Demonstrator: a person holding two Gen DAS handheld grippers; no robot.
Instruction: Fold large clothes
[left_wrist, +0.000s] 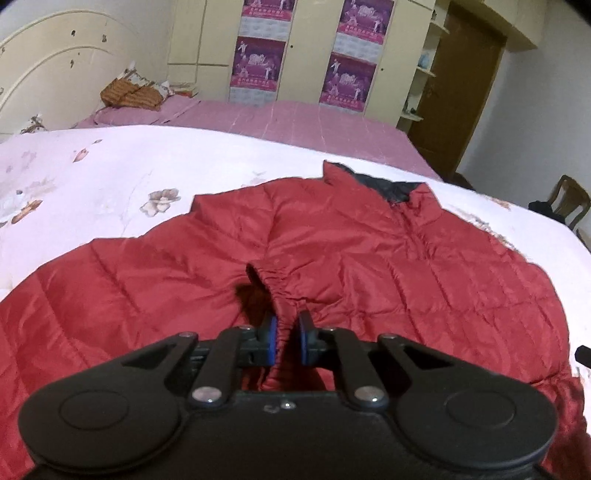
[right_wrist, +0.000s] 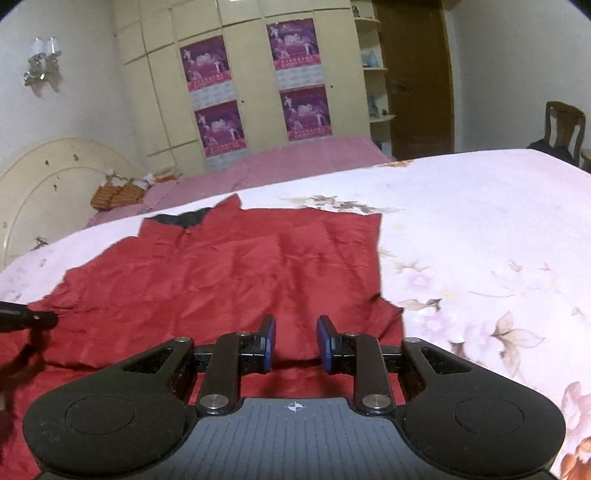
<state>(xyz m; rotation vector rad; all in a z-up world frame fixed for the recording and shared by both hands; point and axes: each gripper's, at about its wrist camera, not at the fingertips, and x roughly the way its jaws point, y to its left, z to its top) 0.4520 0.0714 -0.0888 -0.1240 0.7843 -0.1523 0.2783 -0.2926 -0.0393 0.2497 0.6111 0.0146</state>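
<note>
A red quilted jacket (left_wrist: 369, 258) lies spread on the white flowered quilt (left_wrist: 110, 166), its dark-lined collar (left_wrist: 388, 188) at the far side. My left gripper (left_wrist: 287, 328) is shut on the gathered sleeve cuff (left_wrist: 280, 291), which bunches up between the blue pads over the jacket's middle. In the right wrist view the jacket (right_wrist: 221, 266) fills the lower left. My right gripper (right_wrist: 297, 339) hovers over its near right part with the jaws a little apart. Only flat red cloth shows behind the gap. A black tip (right_wrist: 37, 317) pokes in from the left edge.
The quilt (right_wrist: 480, 221) spreads wide to the right of the jacket. Behind it are a pink sheet (left_wrist: 277, 118), a cream headboard (left_wrist: 55, 66) and a woven basket (left_wrist: 129, 94). A wardrobe with purple posters (right_wrist: 218, 96), a brown door (right_wrist: 417, 74) and a wooden chair (right_wrist: 563, 125) stand further back.
</note>
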